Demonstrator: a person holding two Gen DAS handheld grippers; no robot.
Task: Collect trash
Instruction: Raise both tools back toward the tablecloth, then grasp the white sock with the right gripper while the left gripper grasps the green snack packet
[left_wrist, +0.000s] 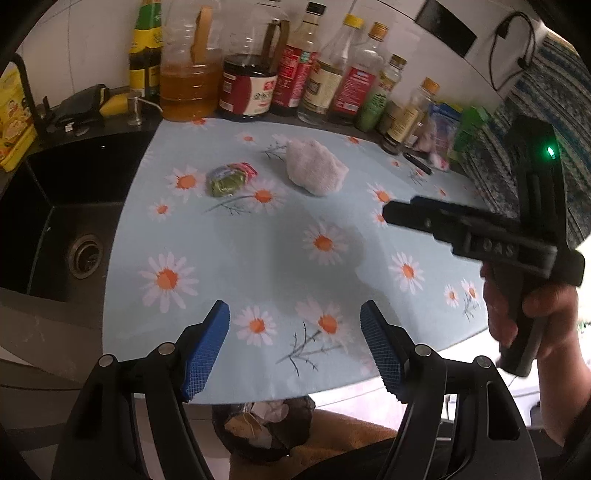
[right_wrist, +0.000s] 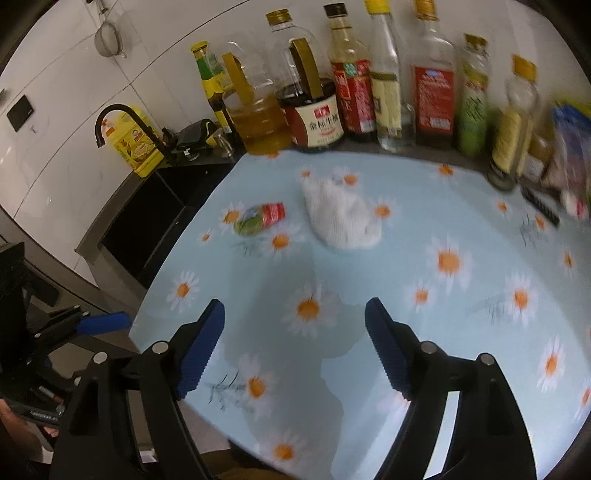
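— Home kitchen, clearly. Black sink (left_wrist: 55, 206) sunk into the dark counter on the left, with a black curved tap (right_wrist: 122, 125) over it.

— Anything else pointing that way?

— Row of cooking bottles along the far wall: an oil jug (left_wrist: 188, 74), a dark sauce jug (left_wrist: 249, 83), taller sauce bottles (left_wrist: 299, 62) beside them. White wall tiles (right_wrist: 55, 92) behind, a small strainer (right_wrist: 107, 37) hanging up there.

— And the nearer part?

— Daisy-print cloth (left_wrist: 258, 240) spread over the worktop. Yellow tin (left_wrist: 13, 118) by the tap. Bin (left_wrist: 258, 424) of rubbish below the near edge.
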